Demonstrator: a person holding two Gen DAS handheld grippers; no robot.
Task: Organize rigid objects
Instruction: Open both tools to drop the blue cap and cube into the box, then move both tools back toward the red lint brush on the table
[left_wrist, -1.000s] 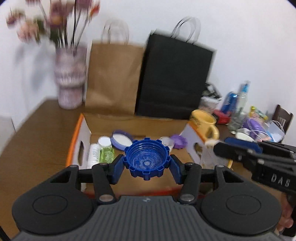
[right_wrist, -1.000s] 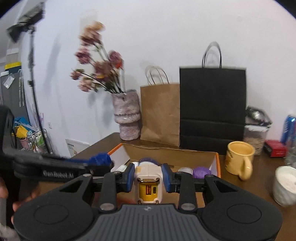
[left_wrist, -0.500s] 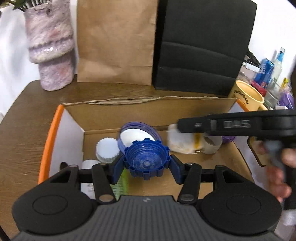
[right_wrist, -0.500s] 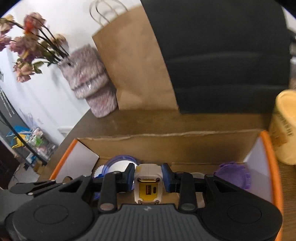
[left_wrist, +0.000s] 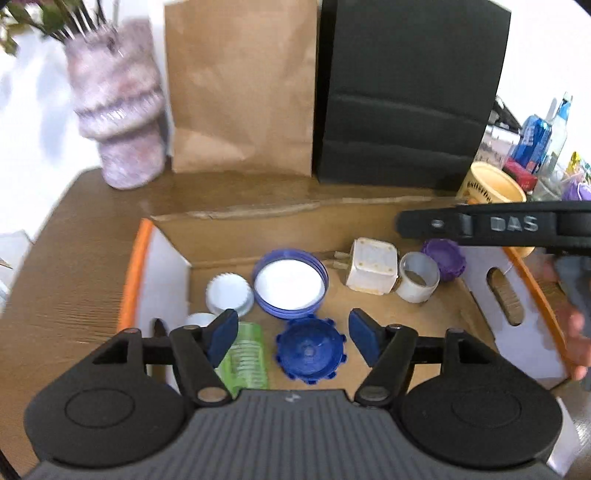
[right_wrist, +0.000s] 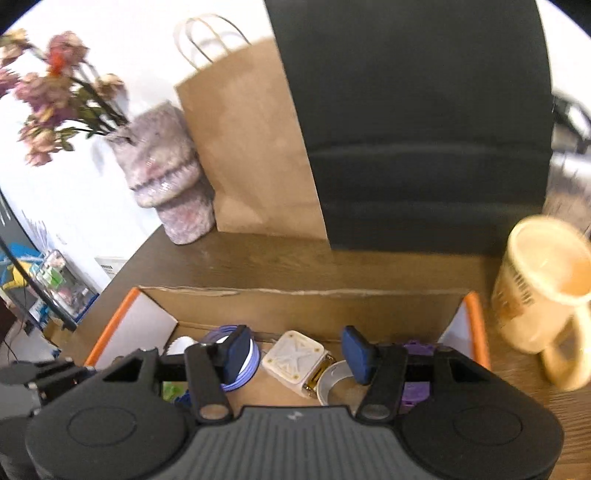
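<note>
Left wrist view: over a brown wood-grain table (left_wrist: 74, 258), in front of a stiff black paper bag (left_wrist: 406, 96), a creased kraft paper bag (left_wrist: 240, 88) and a mottled pink-grey vase (left_wrist: 122, 122), an orange-edged cardboard box (left_wrist: 136, 266) takes in small hard goods. The left gripper (left_wrist: 291, 332) hangs above the box floor with its jaws opening; the ridged dark-blue cap (left_wrist: 309, 350) lies flat on the cardboard between the blue pads, neither of which presses on it. From the right wrist view, the right gripper (right_wrist: 295, 350) is likewise opening, and the boxy off-white charger (right_wrist: 293, 362) rests on the floor below the gap, clear of both pads. Both releases look done or nearly so; done well, each hand would spread wide and lift straight up, so no pad catches a cap's notched rim or tips the charger against its neighbours. Around them sit a broad blue-rimmed lid (left_wrist: 290, 282) with a smooth white inside, a white translucent ring (left_wrist: 419, 282), a scalloped white cap (left_wrist: 229, 295), a purple lobed cap (left_wrist: 445, 254) and a ribbed green bottle (left_wrist: 245, 358) lying on its side. A glazed yellow mug (right_wrist: 543, 291) stands outside the box, to its right. All are rigid plastic or ceramic, light, likely to slide on bare cardboard.
</note>
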